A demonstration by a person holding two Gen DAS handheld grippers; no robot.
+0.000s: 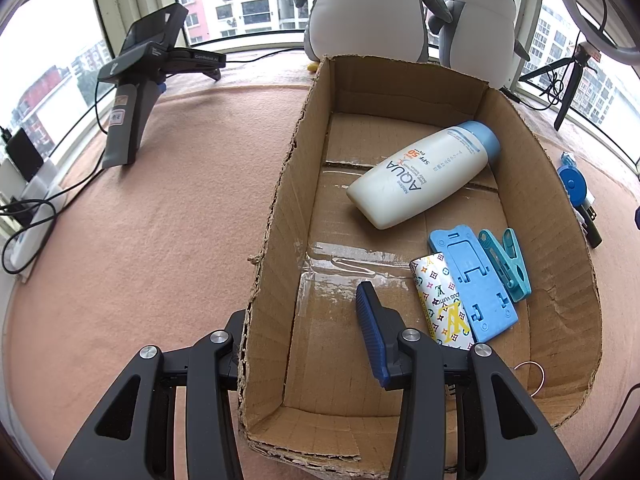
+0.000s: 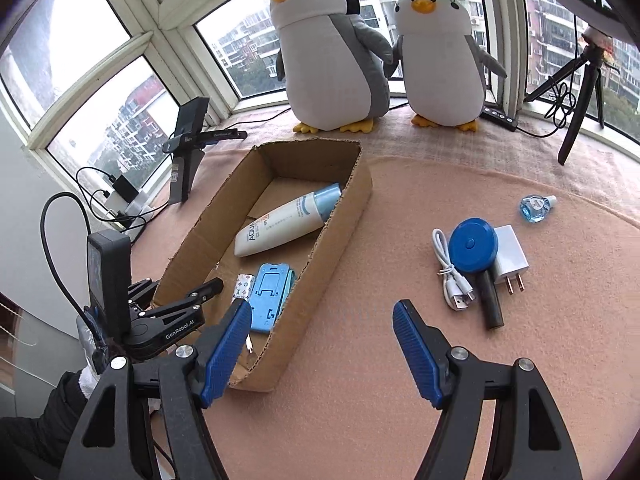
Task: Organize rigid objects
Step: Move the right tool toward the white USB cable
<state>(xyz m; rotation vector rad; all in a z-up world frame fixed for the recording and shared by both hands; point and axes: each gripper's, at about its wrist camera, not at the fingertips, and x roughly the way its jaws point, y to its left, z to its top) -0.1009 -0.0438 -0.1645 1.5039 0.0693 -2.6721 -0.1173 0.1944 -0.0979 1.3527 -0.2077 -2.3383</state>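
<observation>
The cardboard box [image 1: 560, 184] [image 2: 352, 216] holds a white sunscreen bottle [image 1: 424, 176] [image 2: 280, 224], a blue phone stand [image 1: 476, 280] [image 2: 268, 296], a teal clothespin [image 1: 508, 260] and a small patterned pack [image 1: 440, 300] [image 2: 243, 285]. My left gripper [image 1: 304, 320] [image 2: 180, 286] is open astride the box's left wall, one finger inside and one outside. My right gripper [image 2: 320, 312] is open above the pink cloth beside the box's right wall, holding nothing. On the cloth to its right lie a blue round disc on a black handle [image 2: 474, 246] [image 1: 573, 184], a white cable [image 2: 450, 272], a white charger [image 2: 510, 258] and a small blue bottle [image 2: 534, 206].
Two plush penguins [image 2: 332, 48] stand behind the box by the windows. A spare gripper on a stand [image 1: 140, 72] [image 2: 188, 148] and a power strip with cables [image 2: 120, 200] sit at the left. A tripod [image 2: 580, 92] stands at the back right. A person's dark sleeve [image 2: 48, 420] is at the lower left.
</observation>
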